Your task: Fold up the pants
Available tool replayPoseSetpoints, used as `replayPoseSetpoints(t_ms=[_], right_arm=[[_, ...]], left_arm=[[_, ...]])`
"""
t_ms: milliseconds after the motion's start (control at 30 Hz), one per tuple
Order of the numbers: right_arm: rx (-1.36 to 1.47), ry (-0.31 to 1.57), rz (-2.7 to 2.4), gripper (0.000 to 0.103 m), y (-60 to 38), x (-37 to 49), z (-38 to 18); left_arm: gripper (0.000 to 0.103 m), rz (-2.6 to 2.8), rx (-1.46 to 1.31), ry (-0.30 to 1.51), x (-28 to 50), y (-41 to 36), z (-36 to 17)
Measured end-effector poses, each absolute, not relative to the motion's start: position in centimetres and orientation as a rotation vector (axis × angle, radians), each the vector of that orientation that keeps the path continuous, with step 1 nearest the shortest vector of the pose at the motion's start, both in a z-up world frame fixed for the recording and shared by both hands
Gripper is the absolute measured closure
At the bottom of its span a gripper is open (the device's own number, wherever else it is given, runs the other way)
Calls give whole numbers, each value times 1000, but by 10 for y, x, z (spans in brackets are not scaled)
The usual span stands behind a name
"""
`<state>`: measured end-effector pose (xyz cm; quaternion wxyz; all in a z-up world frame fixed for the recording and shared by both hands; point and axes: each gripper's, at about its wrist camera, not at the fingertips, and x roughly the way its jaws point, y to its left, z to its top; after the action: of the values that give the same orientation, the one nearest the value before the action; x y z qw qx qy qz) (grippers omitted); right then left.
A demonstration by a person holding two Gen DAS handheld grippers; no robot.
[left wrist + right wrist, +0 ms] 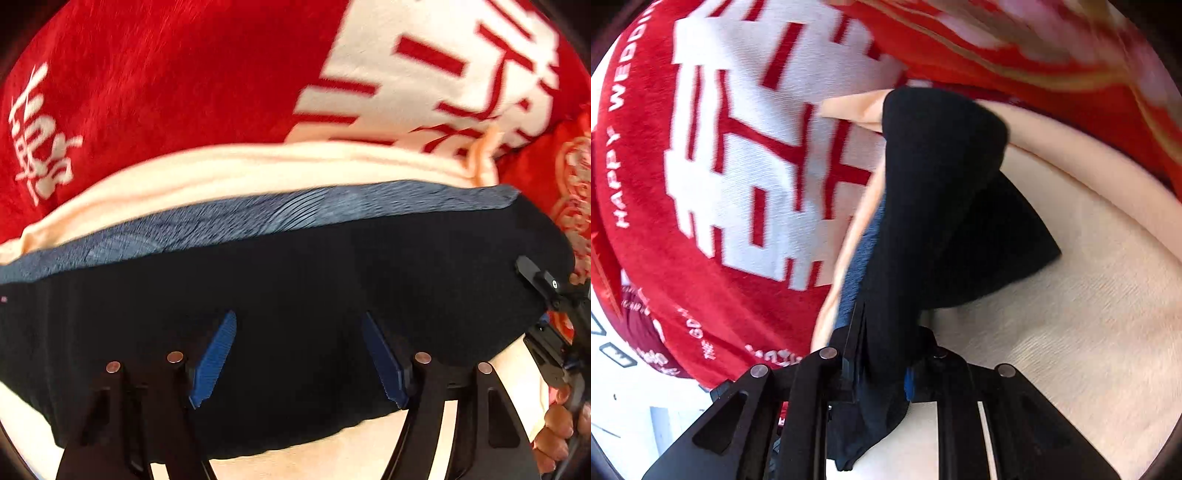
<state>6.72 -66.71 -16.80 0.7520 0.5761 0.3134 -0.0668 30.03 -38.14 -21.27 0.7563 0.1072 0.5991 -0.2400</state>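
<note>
only the left view shows a hand [561, 424], left gripper [299, 360] spread apart over the black pants [295, 280], gripping nothing, right gripper [882, 369] clenched on the pants [934, 192], red blanket [713, 258] off to its left

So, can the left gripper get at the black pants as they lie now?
Probably yes: the left gripper hangs directly over the black fabric pants, jaws apart, and nothing lies between them.

Red blanket [166, 92] beside a cream cushion [1071, 332].
</note>
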Motion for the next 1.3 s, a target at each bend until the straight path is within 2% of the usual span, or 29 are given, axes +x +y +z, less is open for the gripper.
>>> replayPoseSetpoints(t_ms=[133,200,500,600,800,833,867,1133,1200,1233,1300], right_arm=[[1160,716,-107,85,-653,79,-145],[1055,746,-108,85,-641,87,-132],[712,841,-113,85,-579,118,-85],[578,868,-132,85,-550,132,-67],[245,951,-172,84,-459,166,-62],[178,975,-178,83,-436,174,-68],[138,993,-183,81,-421,180,-72],[-282,1250,-224,59,-276,214,-186],[-316,1220,-206,54,-261,204,-178],[-281,1211,-181,47,-260,199,-171],[-123,1199,-93,44,-268,184,-150]], left_arm=[[30,-520,237,1312,291,-394,-239],[30,-510,293,1247,281,-403,-237],[28,-582,267,1239,289,-395,-231],[28,-601,217,1296,306,-371,-219],[26,-518,163,1282,346,-277,-190],[15,-491,162,1285,353,-258,-188],[12,-457,156,1281,361,-237,-185],[12,-238,136,1310,408,-105,-192],[12,-225,123,1320,412,-88,-192],[12,-229,120,1320,413,-82,-191],[12,-246,116,1328,416,-76,-188]])
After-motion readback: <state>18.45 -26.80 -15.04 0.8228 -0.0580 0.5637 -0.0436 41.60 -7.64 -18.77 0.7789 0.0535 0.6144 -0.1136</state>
